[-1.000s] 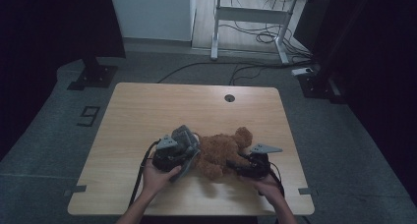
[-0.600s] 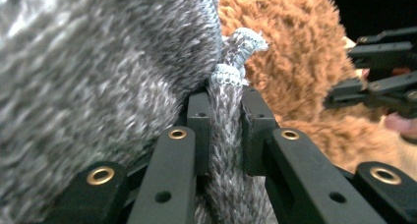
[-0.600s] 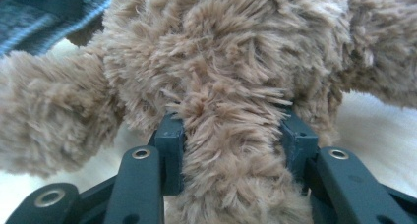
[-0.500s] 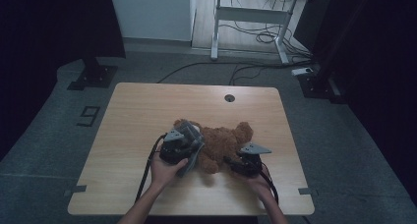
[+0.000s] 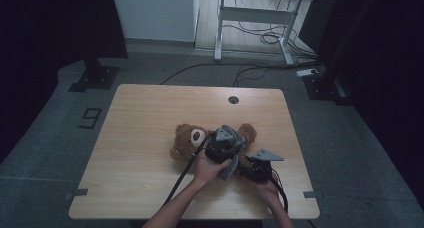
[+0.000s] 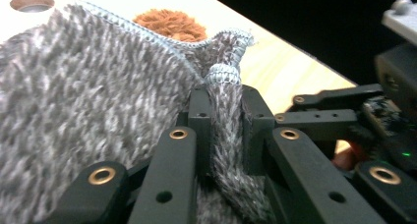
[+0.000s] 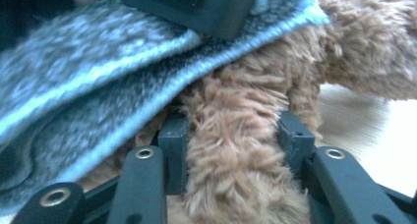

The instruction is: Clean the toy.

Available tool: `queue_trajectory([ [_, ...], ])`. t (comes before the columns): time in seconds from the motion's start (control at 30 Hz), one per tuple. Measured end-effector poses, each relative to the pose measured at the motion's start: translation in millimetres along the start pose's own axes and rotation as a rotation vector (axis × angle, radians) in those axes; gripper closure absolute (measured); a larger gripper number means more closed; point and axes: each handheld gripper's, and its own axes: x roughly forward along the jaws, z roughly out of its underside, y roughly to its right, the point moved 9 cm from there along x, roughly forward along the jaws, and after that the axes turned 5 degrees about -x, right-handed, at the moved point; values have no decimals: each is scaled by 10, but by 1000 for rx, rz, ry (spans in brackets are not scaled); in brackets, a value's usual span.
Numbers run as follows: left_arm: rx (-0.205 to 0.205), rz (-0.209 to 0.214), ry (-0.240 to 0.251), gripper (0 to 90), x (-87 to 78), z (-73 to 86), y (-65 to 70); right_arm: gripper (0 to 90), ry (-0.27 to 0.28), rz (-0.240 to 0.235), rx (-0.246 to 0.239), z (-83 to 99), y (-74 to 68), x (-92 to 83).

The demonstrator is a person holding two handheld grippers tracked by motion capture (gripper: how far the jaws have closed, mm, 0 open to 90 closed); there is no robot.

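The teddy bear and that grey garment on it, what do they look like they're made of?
The teddy bear looks like brown plush: long, shaggy fibres standing off a soft limb. The grey garment appears to be knitted yarn, mottled grey and white, with visible stitches and a pale blue edging. Whether it is wool or synthetic can't be told.
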Motion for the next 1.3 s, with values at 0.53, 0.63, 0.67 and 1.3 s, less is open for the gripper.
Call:
queue_trajectory([
  [0.53, -50, -272, 179, 793, -1047, -295, -954, 604, 3, -5, 14, 18, -37, -4],
  [0.63, -94, -310, 147, 792, -1114, -206, -1226, 604, 6, -6, 23, 17, -38, -2],
  [0.67, -112, -324, 130, 793, -1124, -134, -1335, 604, 6, -5, 21, 17, -38, -1],
  [1.3, -278, -417, -40, 794, -1278, 786, -2084, 602, 3, -16, 34, 17, -39, 5],
])
